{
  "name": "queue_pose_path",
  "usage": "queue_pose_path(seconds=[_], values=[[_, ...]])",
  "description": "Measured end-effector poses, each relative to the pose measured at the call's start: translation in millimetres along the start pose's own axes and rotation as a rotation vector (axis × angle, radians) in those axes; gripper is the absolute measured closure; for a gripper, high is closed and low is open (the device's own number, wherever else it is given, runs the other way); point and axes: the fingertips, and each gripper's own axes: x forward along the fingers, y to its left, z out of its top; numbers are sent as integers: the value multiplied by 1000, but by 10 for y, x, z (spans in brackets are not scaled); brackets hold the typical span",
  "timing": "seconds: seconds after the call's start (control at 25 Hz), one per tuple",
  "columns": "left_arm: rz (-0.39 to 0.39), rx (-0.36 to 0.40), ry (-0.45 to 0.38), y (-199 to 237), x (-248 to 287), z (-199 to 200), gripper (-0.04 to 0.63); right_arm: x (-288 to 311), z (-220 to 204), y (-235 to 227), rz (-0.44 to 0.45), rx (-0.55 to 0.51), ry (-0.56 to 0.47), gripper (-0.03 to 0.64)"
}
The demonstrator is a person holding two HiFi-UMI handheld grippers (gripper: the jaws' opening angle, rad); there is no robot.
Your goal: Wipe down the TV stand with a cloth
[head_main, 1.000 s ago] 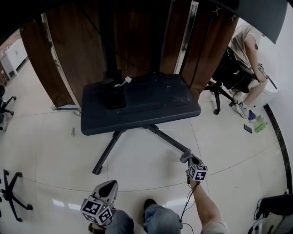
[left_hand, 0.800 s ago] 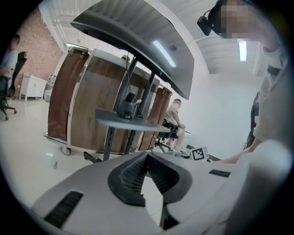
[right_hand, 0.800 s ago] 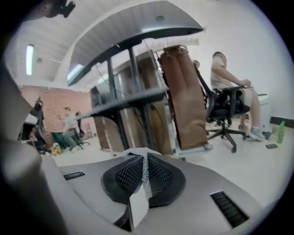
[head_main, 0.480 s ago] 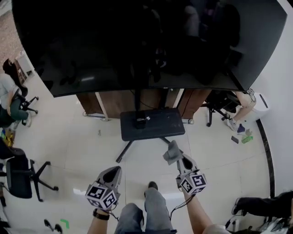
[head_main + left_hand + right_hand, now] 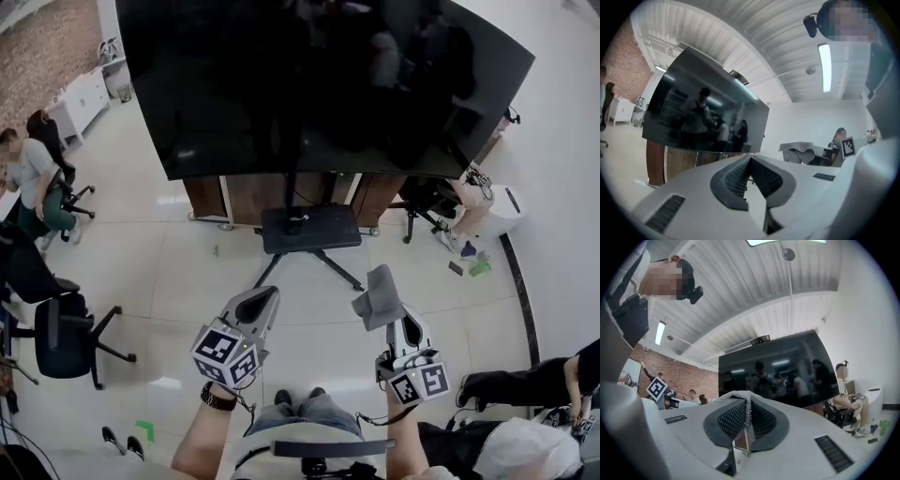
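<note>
Below the screen, right claw pinches cloth; left claw closed, empty; stand partly hidden

Head view looks steeply down from afar; both gripper views tilt upward, sharing the TV.

Glossy pale tiled floor, brown wood panel at its far side, brick wall well left of the panel, white wall right of it, black office chair nearer and left, ribbed white ceiling, lit strip lamp
</note>
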Motion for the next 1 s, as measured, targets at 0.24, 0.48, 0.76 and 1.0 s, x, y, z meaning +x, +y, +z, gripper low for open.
queue_pose_path(seconds=[0.24,0.48,0.76,1.0], values=[[31,89,-32,-388,-497,139,563,-310,119,565,80,-27,-3,612],[79,83,-24,-448,-871,-31,563,-492,-60,786,86,-11,-3,612],[162,100,-53,-758,-1089,2,563,-779,37,629,51,-2,-8,614],[157,100,-40,-825,-1126,-116,563,-908,17,619,41,3,-20,614]])
